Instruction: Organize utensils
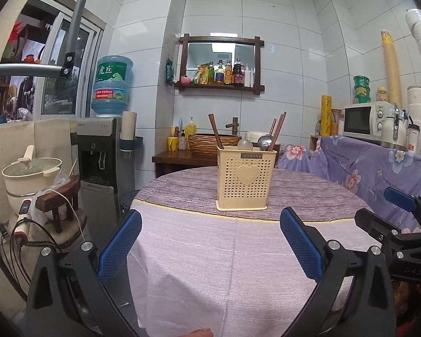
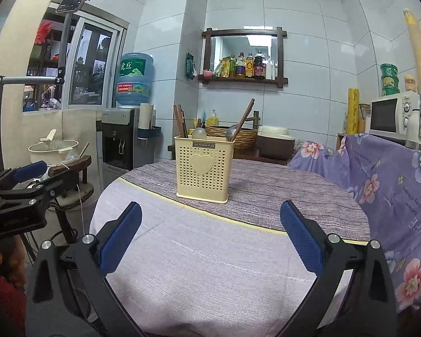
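Nearest us, the left claw (image 1: 210, 241) is spread wide w/ nothing between its blue pads; same for the right claw (image 2: 210, 233), open and holding nothing. Both hover over the near part of the counter (image 1: 210, 266), pale cloth there, bare betw. the claws and the holder. In the left view the right claw shows at the right edge, partly cut off.

Further in, on the darker grey-purple cloth (image 2: 280, 193), the cream utensil holder (image 1: 245, 179) stands upright, roughly mid-counter, well apart from both claws. Sticking out its top: wooden chopsticks (image 1: 214, 133), a metal ladle (image 1: 263, 141) and a pale rounded spoon (image 1: 244, 143); lower parts hidden inside.

Counter's round edge drops off left toward a water dispenser (image 1: 98, 151); right side is crowded by a floral cloth (image 2: 379, 174). Behind, a woven basket (image 1: 202, 140) is partly blocked by the holder.
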`<state>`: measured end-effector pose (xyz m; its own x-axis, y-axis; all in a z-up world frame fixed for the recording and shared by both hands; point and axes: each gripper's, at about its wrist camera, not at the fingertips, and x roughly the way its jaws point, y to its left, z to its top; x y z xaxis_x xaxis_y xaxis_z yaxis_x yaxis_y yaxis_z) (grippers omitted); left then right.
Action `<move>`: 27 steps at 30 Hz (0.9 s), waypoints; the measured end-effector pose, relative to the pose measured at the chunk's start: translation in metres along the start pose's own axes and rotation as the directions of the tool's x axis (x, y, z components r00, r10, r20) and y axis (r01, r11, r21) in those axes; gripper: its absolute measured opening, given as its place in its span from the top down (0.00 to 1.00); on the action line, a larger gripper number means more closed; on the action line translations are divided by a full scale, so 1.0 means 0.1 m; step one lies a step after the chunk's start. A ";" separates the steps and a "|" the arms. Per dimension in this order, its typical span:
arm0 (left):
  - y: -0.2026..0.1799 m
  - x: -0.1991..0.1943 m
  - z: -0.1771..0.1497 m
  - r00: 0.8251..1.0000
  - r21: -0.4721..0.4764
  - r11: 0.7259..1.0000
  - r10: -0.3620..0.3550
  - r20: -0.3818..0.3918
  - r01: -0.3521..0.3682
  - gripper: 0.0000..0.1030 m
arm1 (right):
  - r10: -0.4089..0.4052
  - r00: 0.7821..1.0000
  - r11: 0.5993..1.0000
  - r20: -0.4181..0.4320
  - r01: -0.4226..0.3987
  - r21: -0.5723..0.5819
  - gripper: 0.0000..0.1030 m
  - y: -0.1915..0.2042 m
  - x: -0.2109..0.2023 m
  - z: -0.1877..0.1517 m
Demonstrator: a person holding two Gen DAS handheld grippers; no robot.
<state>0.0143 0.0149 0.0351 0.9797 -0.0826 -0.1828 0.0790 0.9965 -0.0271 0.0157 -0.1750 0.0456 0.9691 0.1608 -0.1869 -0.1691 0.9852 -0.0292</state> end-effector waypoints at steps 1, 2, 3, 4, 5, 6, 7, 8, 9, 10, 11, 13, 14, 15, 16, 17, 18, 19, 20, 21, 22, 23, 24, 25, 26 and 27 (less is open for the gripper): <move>0.00 0.00 0.00 1.000 0.000 1.000 0.002 0.002 -0.002 0.05 | 0.001 1.000 1.000 0.000 -0.001 0.000 0.06 0.00 0.00 0.00; 0.00 0.00 0.00 1.000 0.000 1.000 0.002 0.003 -0.002 0.05 | 0.001 1.000 1.000 -0.002 -0.001 -0.001 0.06 0.01 0.01 0.00; -0.01 -0.01 0.00 1.000 0.002 1.000 -0.001 0.003 0.001 0.05 | 0.002 1.000 1.000 -0.003 -0.002 -0.001 0.06 0.01 0.01 0.00; -0.01 -0.01 0.00 1.000 0.004 1.000 -0.003 0.003 0.003 0.05 | 0.003 1.000 1.000 -0.003 -0.003 -0.001 0.06 0.01 0.01 0.00; -0.01 -0.01 0.00 1.000 0.006 1.000 -0.004 0.002 0.004 0.05 | 0.003 1.000 1.000 -0.004 -0.003 0.000 0.06 0.01 0.01 0.00; -0.01 -0.01 0.00 1.000 0.007 1.000 -0.007 0.001 0.007 0.05 | 0.003 1.000 1.000 -0.004 -0.003 0.000 0.06 0.01 0.01 0.00; -0.02 -0.01 0.00 1.000 0.008 1.000 -0.008 0.001 0.008 0.05 | 0.004 1.000 1.000 -0.004 -0.004 0.001 0.06 0.01 0.01 0.00; -0.02 -0.01 0.01 1.000 0.007 1.000 -0.008 0.001 0.008 0.05 | 0.002 1.000 1.000 -0.005 -0.002 0.000 0.06 0.01 0.01 0.00; -0.01 -0.01 0.01 1.000 0.007 1.000 -0.009 0.001 0.009 0.05 | 0.002 1.000 1.000 -0.005 -0.002 0.000 0.06 0.00 0.01 0.00; -0.02 -0.01 0.01 1.000 0.007 1.000 -0.010 0.001 0.010 0.05 | 0.003 1.000 1.000 -0.007 -0.003 0.002 0.06 0.00 0.02 -0.01; -0.02 -0.01 0.01 1.000 0.006 1.000 -0.011 0.002 0.011 0.05 | 0.003 1.000 1.000 -0.008 -0.003 0.002 0.06 0.00 0.02 -0.01; -0.03 -0.01 0.01 1.000 0.009 1.000 -0.010 0.001 0.010 0.05 | 0.004 1.000 1.000 -0.008 -0.004 0.002 0.06 0.01 0.02 -0.01; -0.03 -0.01 0.01 1.000 0.010 1.000 -0.011 0.000 0.011 0.05 | 0.003 1.000 1.000 -0.008 -0.003 0.002 0.06 0.01 0.02 -0.01; -0.03 -0.01 0.01 1.000 0.011 1.000 -0.012 0.000 0.012 0.05 | 0.003 1.000 1.000 -0.009 -0.003 0.002 0.06 0.01 0.03 -0.01; -0.04 -0.01 0.01 1.000 0.010 1.000 -0.012 0.000 0.012 0.05 | 0.003 1.000 1.000 -0.010 -0.003 0.002 0.06 0.01 0.03 -0.01; -0.04 -0.01 0.01 1.000 0.010 1.000 -0.012 0.000 0.012 0.05 | 0.003 1.000 1.000 -0.010 -0.003 0.001 0.06 0.01 0.02 -0.02; -0.04 -0.01 0.01 1.000 0.010 1.000 -0.012 0.000 0.012 0.05 | 0.002 1.000 1.000 -0.010 -0.002 0.002 0.06 0.01 0.02 -0.02; -0.04 -0.01 0.01 1.000 0.008 1.000 -0.012 0.000 0.012 0.05 | 0.002 1.000 1.000 -0.009 -0.002 0.002 0.06 0.01 0.02 -0.02; -0.04 -0.01 0.01 1.000 0.008 1.000 -0.012 -0.001 0.012 0.05 | 0.003 1.000 1.000 -0.009 -0.002 0.003 0.06 0.01 0.03 -0.02; -0.04 -0.01 0.01 1.000 0.006 1.000 -0.014 -0.001 0.014 0.05 | 0.003 1.000 1.000 -0.010 -0.003 0.003 0.06 0.01 0.03 -0.02; -0.05 -0.01 0.01 1.000 0.003 1.000 -0.015 -0.002 0.015 0.05 | 0.003 1.000 1.000 -0.011 -0.003 0.003 0.06 0.01 0.03 -0.02; -0.05 0.00 0.01 1.000 0.001 1.000 -0.017 -0.004 0.017 0.05 | 0.003 1.000 1.000 -0.011 -0.003 0.003 0.06 0.01 0.03 -0.02; -0.05 0.00 0.00 1.000 0.000 1.000 -0.018 -0.004 0.018 0.05 | 0.003 1.000 1.000 -0.012 -0.003 0.003 0.06 0.01 0.03 -0.02; -0.05 0.00 0.00 1.000 0.000 1.000 -0.018 -0.005 0.018 0.05 | 0.004 1.000 1.000 -0.012 -0.004 0.003 0.06 0.01 0.03 -0.02; -0.06 0.00 0.00 1.000 0.003 1.000 -0.017 -0.005 0.017 0.05 | 0.004 1.000 1.000 -0.013 -0.004 0.003 0.06 0.01 0.03 -0.03; -0.06 0.00 0.00 1.000 0.003 1.000 -0.017 -0.006 0.017 0.05 | 0.004 1.000 1.000 -0.013 -0.004 0.004 0.06 0.01 0.03 -0.03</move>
<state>0.0138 0.0088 0.0354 0.9771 -0.0996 -0.1882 0.0963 0.9950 -0.0268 0.0177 -0.1739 0.0424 0.9661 0.1638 -0.1996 -0.1722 0.9848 -0.0250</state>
